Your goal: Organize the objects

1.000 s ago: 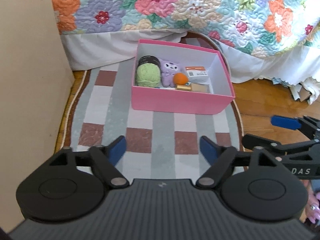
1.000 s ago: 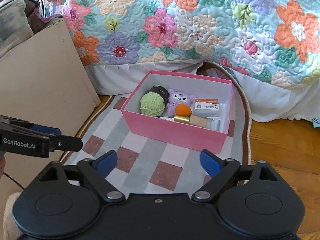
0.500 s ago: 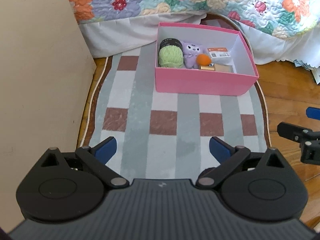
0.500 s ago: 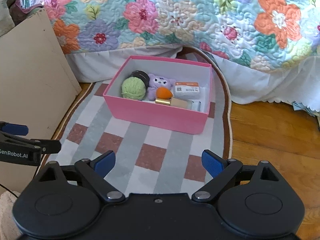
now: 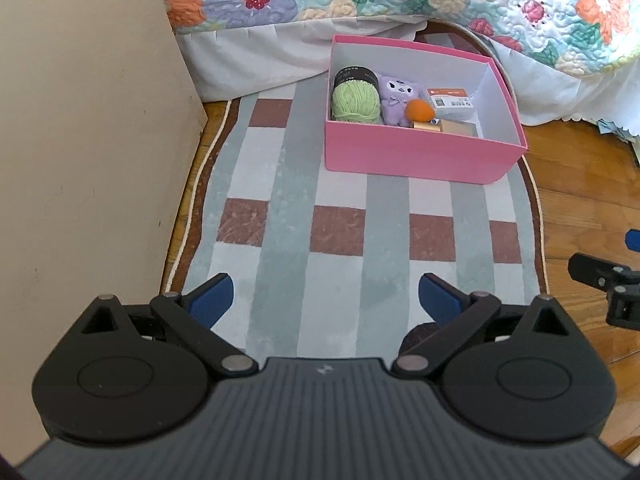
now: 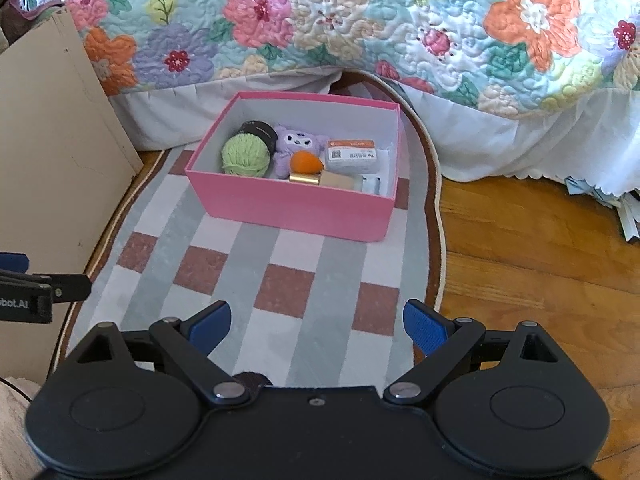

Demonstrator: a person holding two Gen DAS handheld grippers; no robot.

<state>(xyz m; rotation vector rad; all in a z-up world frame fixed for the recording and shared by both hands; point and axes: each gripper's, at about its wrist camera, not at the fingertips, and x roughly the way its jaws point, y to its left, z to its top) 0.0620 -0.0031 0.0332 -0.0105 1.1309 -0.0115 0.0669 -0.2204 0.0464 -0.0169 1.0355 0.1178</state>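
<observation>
box [image 5: 416,158]: pink outside, white inside
yarn ball [image 5: 355,102]: light green, with a black band
soft toy [image 5: 396,98]: purple
little ball [image 5: 419,110]: orange
rug [image 5: 340,232]: grey stripes, white and brown squares, brown edge
quilt [image 6: 360,20]: pale blue with pink, orange and purple flowers
floor [image 6: 540,264]: brown wood
gripper pads [image 5: 211,298]: blue

- left gripper [image 5: 325,299] fingers [image 5: 210,300] spread wide over striped rug [image 5: 280,224], nothing between.
- pink box [image 5: 416,156] on rug holds green yarn [image 5: 355,101], purple plush [image 5: 398,98].
</observation>
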